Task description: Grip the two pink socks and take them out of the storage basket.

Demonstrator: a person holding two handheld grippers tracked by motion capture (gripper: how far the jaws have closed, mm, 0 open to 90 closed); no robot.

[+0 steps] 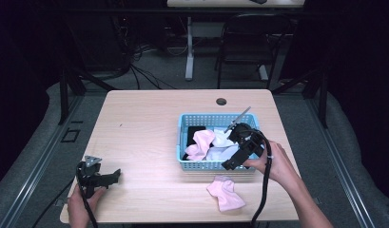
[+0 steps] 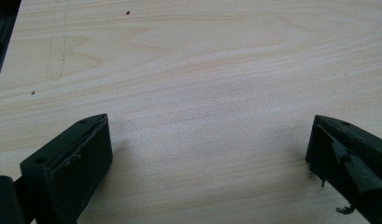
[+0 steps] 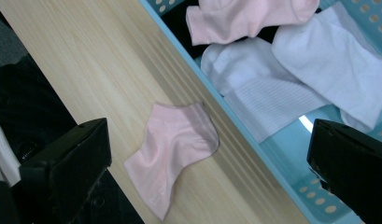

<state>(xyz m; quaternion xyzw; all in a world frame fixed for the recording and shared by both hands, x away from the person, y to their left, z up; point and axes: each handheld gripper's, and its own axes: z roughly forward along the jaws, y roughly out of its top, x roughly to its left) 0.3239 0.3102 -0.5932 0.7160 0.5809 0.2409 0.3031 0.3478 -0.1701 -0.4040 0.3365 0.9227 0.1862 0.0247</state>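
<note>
High view overlooks table [image 1: 149,118]; right gripper view nears its basket [image 3: 254,140].

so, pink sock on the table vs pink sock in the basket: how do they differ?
The pink sock on the table lies alone and flat on bare wood; the pink sock in the basket sits bunched against white socks. The first is outside the blue basket, near the table's front edge. Both are the same pale pink, ankle-cut.

A: Legible text, labels, brands, numbers or signs?

B: None in the high view, the left gripper view or the right gripper view.

A: Printing on the blue basket [image 1: 201,165] or the pink sock [image 3: 172,144]?

B: None readable. Plain surfaces, no lettering.

A: Marks on the table [image 2: 202,70]?

B: Wood grain and small dark specks, no characters.
</note>
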